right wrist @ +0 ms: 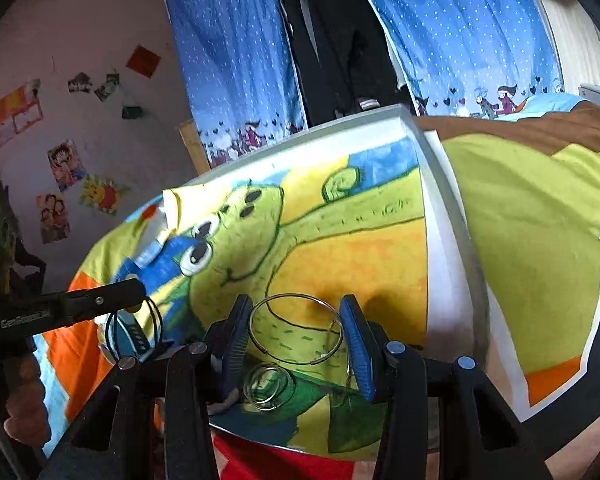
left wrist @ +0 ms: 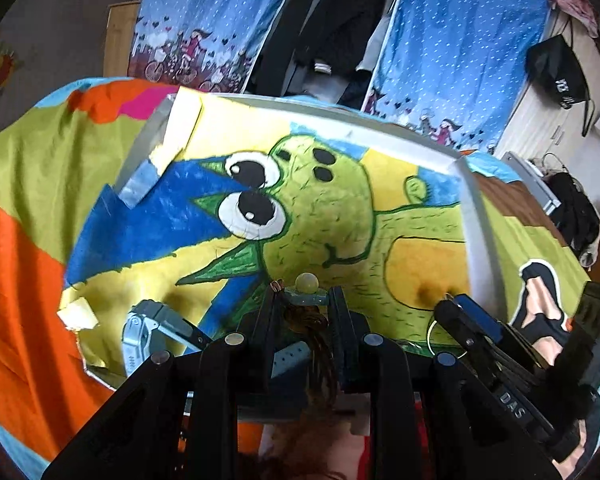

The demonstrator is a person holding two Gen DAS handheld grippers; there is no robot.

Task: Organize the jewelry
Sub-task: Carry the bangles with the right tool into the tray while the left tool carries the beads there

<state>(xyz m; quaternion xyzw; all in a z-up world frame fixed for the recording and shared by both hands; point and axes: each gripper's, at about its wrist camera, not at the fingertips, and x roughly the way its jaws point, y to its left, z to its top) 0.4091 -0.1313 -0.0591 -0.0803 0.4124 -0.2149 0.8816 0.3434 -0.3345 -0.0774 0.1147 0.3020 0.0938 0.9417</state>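
My left gripper [left wrist: 304, 300] is shut on a small grey-blue piece topped with a pale round bead [left wrist: 307, 283], with a brown cord hanging below. A blue-grey watch [left wrist: 140, 330] lies on the painted board [left wrist: 420, 264] to its left. My right gripper [right wrist: 296, 322] holds a large thin metal bangle [right wrist: 260, 340] between its blue pads [right wrist: 358, 340]. Several smaller metal rings [right wrist: 268, 386] lie on the board under it. The left gripper shows in the right wrist view [right wrist: 136, 292], near the watch [right wrist: 134, 334].
The painted board with a green cartoon creature lies on a bed with an orange, lime and brown cover [left wrist: 24, 216]. Blue dotted curtains [left wrist: 460, 40] and dark hanging clothes [left wrist: 332, 24] stand behind. A black bag [left wrist: 560, 76] hangs at the right.
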